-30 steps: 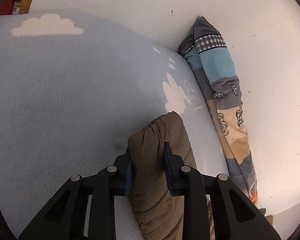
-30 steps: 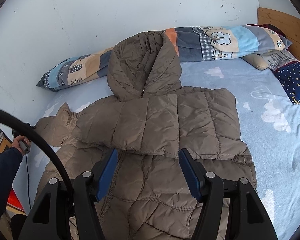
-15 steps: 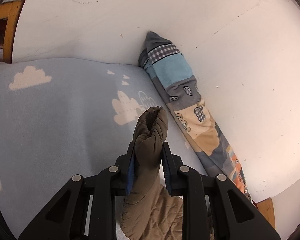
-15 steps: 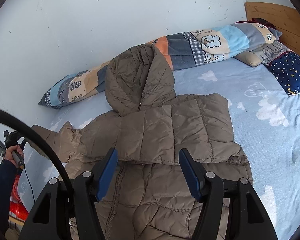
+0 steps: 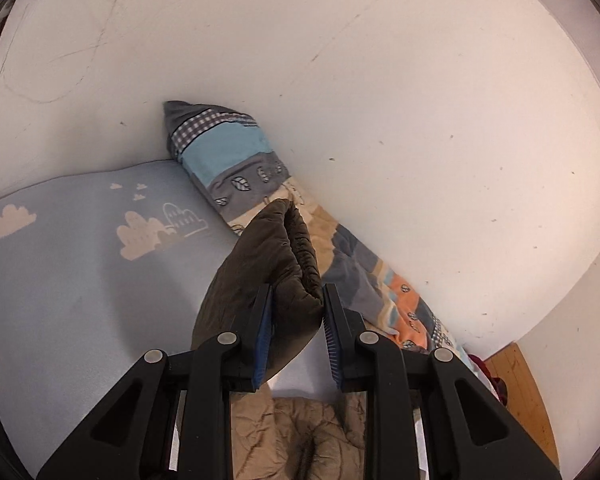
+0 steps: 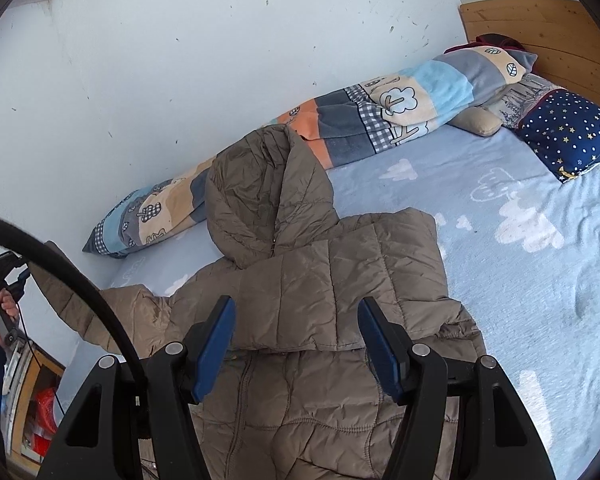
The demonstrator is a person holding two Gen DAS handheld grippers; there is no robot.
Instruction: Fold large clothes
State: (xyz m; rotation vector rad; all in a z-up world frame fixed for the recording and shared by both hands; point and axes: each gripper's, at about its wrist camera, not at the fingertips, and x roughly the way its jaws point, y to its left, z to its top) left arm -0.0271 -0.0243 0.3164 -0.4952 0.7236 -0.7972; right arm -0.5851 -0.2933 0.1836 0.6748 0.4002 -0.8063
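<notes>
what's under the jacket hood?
The hood lies on the light blue bedsheet, its top overlapping the patchwork blanket roll by the wall. Whatever lies beneath it is covered.

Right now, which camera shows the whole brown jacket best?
The right wrist view: the jacket lies spread on the bed, hood and body visible. The left wrist view shows only its sleeve cuff clamped in the left gripper.

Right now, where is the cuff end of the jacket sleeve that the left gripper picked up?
In the left wrist view the sleeve cuff sits clamped in the left gripper, lifted over the blue cloud sheet beside the patchwork blanket roll along the wall.
</notes>
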